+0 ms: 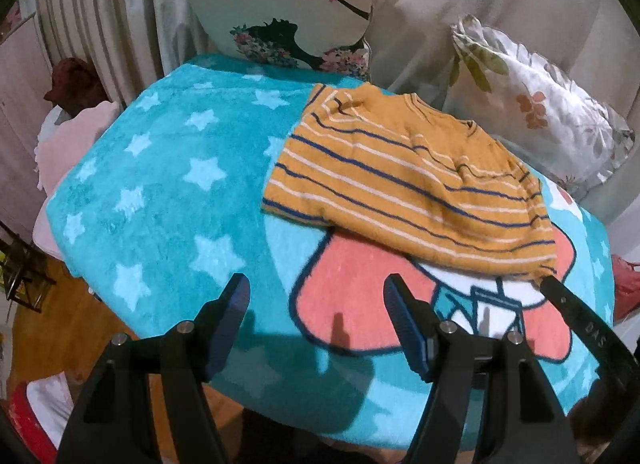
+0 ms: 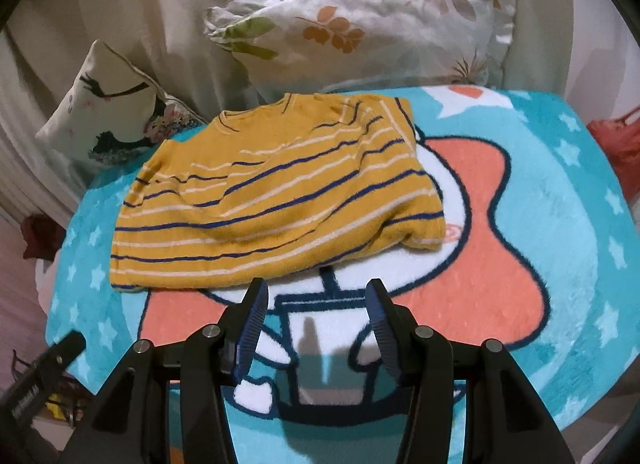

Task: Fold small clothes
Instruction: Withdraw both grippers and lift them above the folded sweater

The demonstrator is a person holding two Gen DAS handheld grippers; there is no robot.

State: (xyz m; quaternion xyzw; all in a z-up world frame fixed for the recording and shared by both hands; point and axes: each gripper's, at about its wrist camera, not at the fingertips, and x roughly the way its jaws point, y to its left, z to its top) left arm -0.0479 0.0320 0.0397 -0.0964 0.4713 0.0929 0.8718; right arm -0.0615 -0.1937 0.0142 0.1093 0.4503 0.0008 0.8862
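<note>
A small mustard-yellow shirt with blue and white stripes lies partly folded on a turquoise star blanket. It also shows in the right wrist view, with one side folded over. My left gripper is open and empty, hovering over the blanket in front and left of the shirt. My right gripper is open and empty just in front of the shirt's hem. The right gripper's finger shows at the shirt's near corner in the left wrist view.
A white pillow with a black dancer print and a floral pillow lean behind the blanket. A wooden floor lies past the blanket's left edge. A red item sits at the right edge.
</note>
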